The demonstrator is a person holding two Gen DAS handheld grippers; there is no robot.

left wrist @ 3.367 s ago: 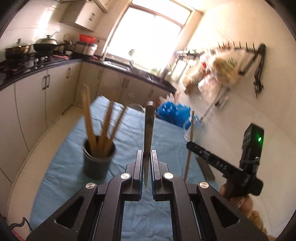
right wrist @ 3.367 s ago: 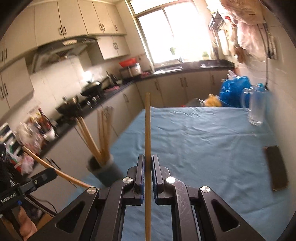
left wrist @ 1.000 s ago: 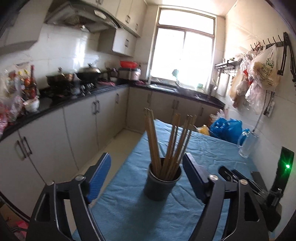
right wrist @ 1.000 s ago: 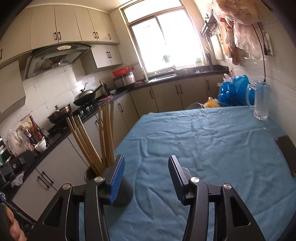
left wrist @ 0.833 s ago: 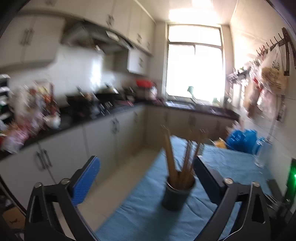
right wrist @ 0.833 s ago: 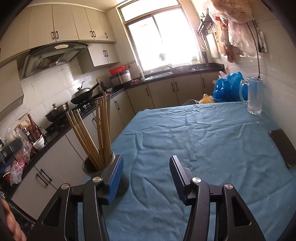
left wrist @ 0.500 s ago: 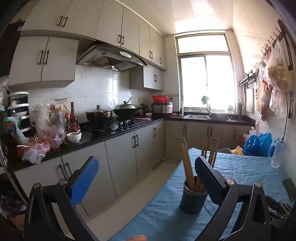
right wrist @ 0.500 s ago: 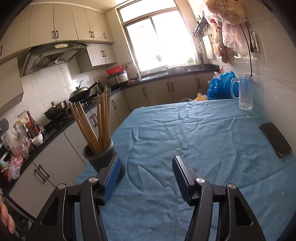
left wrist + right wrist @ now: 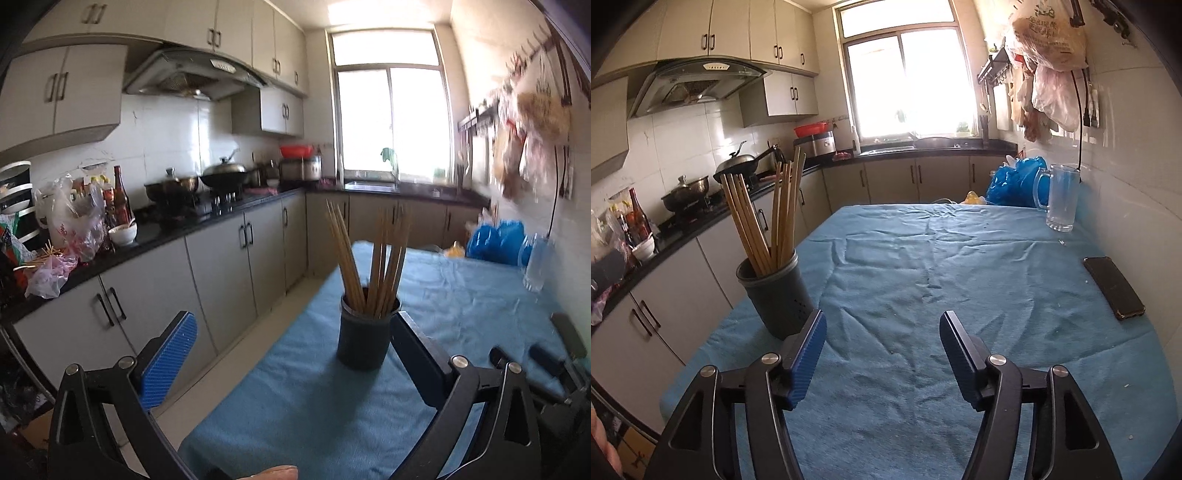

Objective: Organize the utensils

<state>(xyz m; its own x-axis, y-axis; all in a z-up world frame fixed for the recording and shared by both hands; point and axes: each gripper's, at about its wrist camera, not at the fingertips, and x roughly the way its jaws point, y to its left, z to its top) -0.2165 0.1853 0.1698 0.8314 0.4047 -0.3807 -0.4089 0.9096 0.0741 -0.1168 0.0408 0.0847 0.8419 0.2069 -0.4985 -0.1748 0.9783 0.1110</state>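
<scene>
— Standing by the table (image 9: 960,258), what did you make of the chopsticks (image 9: 768,221)?

— All of them stood bundled in the dark holder (image 9: 775,295), fanned out and leaning, tips up. The holder sat upright on the blue cloth (image 9: 295,406) near the table's edge on the counter (image 9: 207,221) side.

— And the tools?

— Both were empty. The left gripper (image 9: 291,343) was spread as wide as it goes, nothing between its jaws. Seen along its fingers, the holder (image 9: 364,332) stood ahead of it, close by the far-side finger but apart from it; I couldn't say they touched.

— The right one?

— The right gripper (image 9: 881,339) was opening, jaws parted over bare cloth, gripping nothing. The holder stood just beyond its left finger (image 9: 807,354), off to that side and outside the gap. From that angle the fingertip overlapped the holder's base, so I couldn't tell how near they really were.

— Anything else on the table?

— A glass mug (image 9: 1058,197) at the far end near the wall, with a blue bag (image 9: 1015,186) just behind it. A dark phone (image 9: 1113,288) lay flat along the wall side, well apart from the holder. In the left view the right gripper's black body (image 9: 546,369) showed low at the table's wall-side edge, blurred.
</scene>
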